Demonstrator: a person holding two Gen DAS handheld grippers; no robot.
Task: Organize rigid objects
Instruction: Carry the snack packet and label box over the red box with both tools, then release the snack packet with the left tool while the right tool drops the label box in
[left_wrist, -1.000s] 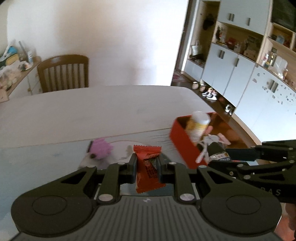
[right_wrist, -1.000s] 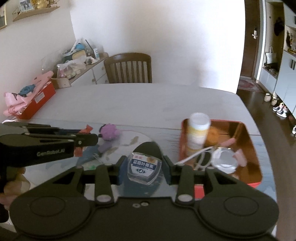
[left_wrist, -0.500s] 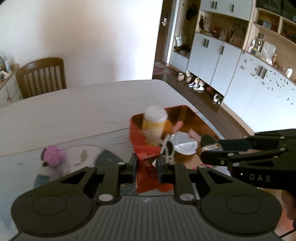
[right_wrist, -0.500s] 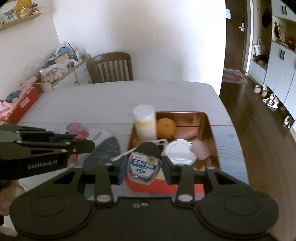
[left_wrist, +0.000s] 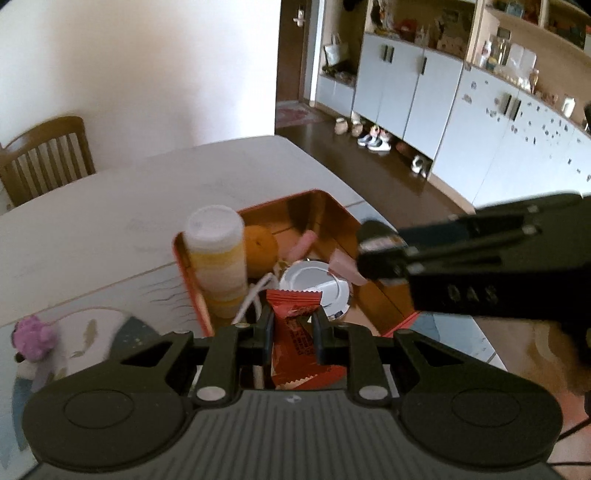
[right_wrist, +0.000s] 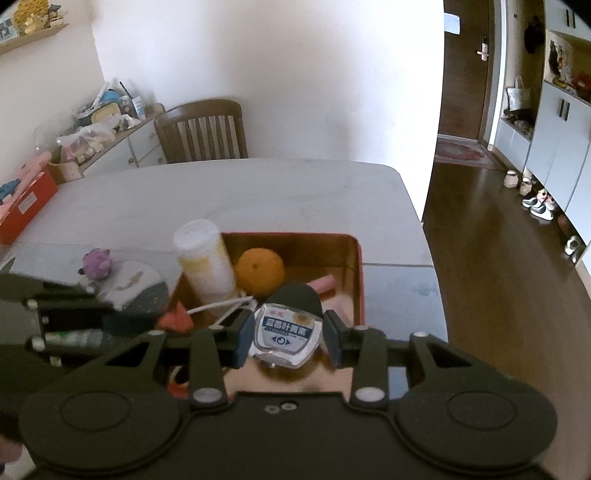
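My left gripper (left_wrist: 292, 326) is shut on a red snack packet (left_wrist: 295, 332) and holds it over the near left corner of the red tin box (left_wrist: 325, 210). My right gripper (right_wrist: 286, 334) is shut on a small dark bottle with a blue and white label (right_wrist: 284, 328), held over the near part of the same box (right_wrist: 352, 266). Inside the box are a white-capped yellow bottle (left_wrist: 218, 258), an orange (right_wrist: 260, 269), a pink stick (left_wrist: 303, 245), a round silver lid (left_wrist: 314, 290) and a white cord (left_wrist: 255, 291). The right gripper also shows in the left wrist view (left_wrist: 373, 254).
A purple plush toy (right_wrist: 96, 263) lies on the patterned mat (right_wrist: 136, 284) left of the box. A wooden chair (right_wrist: 201, 129) stands at the table's far side. The table edge and wood floor (right_wrist: 498, 277) are to the right. A red box (right_wrist: 26, 199) sits far left.
Both grippers have moved right with their loads, from above the mat to above the red tin box. The box and its contents now sit right ahead and closer.
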